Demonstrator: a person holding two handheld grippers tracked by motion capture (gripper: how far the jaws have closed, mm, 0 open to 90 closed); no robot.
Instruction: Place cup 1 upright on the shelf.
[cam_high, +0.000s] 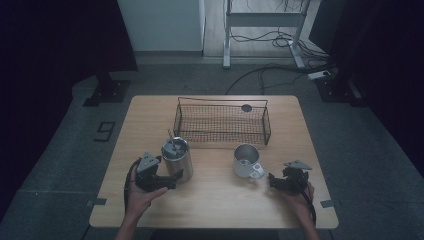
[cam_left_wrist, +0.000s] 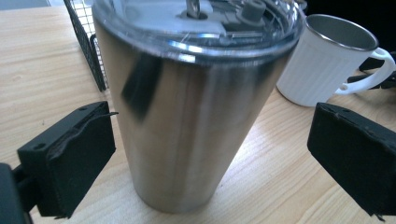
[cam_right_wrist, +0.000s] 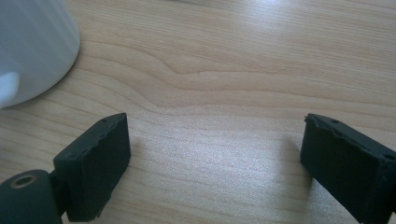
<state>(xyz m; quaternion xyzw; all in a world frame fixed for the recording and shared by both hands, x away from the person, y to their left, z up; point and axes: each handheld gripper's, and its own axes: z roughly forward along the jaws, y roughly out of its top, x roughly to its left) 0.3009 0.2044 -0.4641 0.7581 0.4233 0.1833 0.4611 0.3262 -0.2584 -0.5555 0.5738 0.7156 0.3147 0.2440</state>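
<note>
A steel tumbler with a clear lid stands upright on the left half of the wooden table. In the left gripper view the tumbler rises between the jaws of my left gripper. The right pad stands well off its wall and the left pad is close beside it. A white ribbed mug with a steel inside stands to the right, handle toward my right gripper. That gripper is open over bare wood, with the mug at the left of its view.
A black wire basket stands behind the tumbler and the mug, at the back middle of the table. Bare wood lies between the two vessels and along the front edge. Cables and stand legs lie on the floor beyond the table.
</note>
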